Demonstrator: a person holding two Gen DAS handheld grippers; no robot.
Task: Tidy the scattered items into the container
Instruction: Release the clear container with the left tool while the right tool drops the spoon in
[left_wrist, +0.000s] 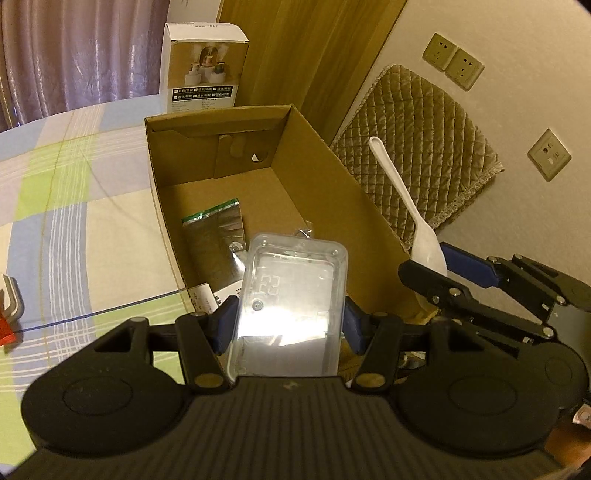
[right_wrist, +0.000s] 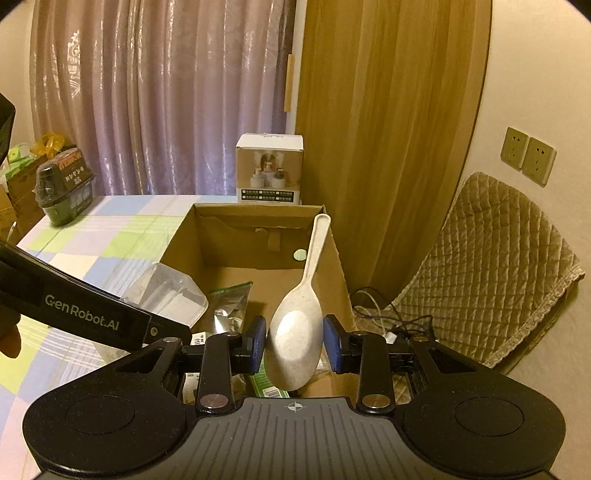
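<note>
An open cardboard box (left_wrist: 314, 155) stands on the checked tablecloth; it also shows in the right wrist view (right_wrist: 181, 236). My left gripper (left_wrist: 290, 321) is shut on a clear plastic case (left_wrist: 291, 295), held over the box's near end. My right gripper (right_wrist: 294, 345) holds a white rice spoon (right_wrist: 299, 332) by its bowl, handle pointing up over the box; there is a small gap at the right pad. The spoon (left_wrist: 402, 195) and right gripper (left_wrist: 454, 273) show at the right in the left wrist view. A silver zip bag (left_wrist: 218, 236) lies inside the box.
A white product carton (left_wrist: 203, 66) stands behind the box. A dark jar (right_wrist: 66, 184) sits at the table's far left. A quilted cushion (left_wrist: 417, 147) leans on the wall at right, with cables (right_wrist: 380, 310) below. A red object (left_wrist: 7, 317) lies at the left edge.
</note>
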